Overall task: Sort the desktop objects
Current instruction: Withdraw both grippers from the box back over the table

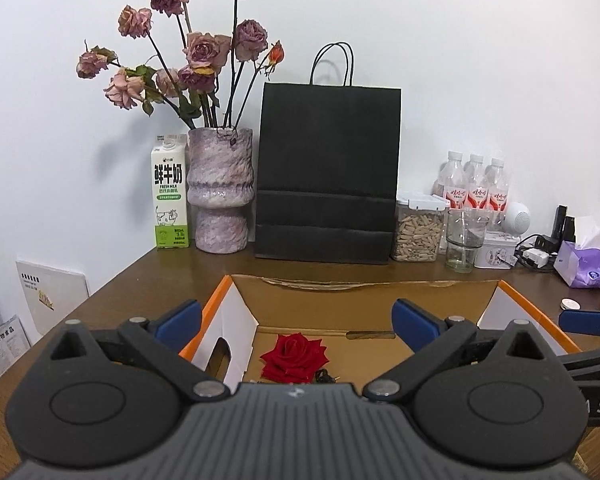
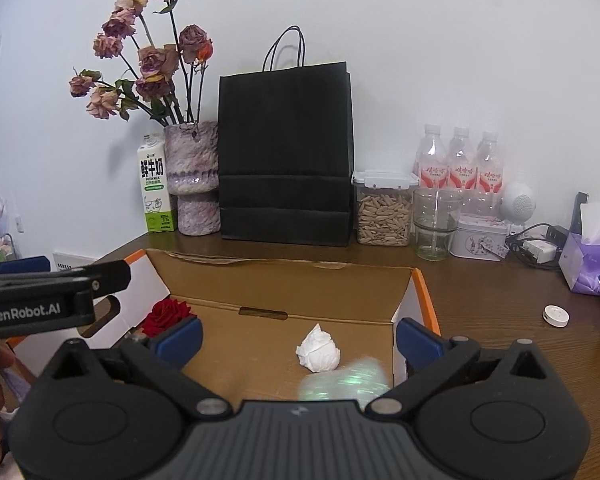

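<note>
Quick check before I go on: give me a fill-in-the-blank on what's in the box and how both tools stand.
1. The cardboard box holds a red rose and a crumpled white ____ ball.
2. The jaws of the left tool stand ____.
3. Between the right tool's fingers lies ____ gripped.
4. Behind the box stands a tall ____ paper bag.

Missing words: paper; open; nothing; black

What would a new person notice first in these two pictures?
Probably the open cardboard box at the front of the brown table, with a red rose head near its left end and a crumpled white tissue toward its right. Behind it, against the white wall, stand a tall black paper bag and, to the bag's left, a mottled purple vase of dried pink roses.
</note>
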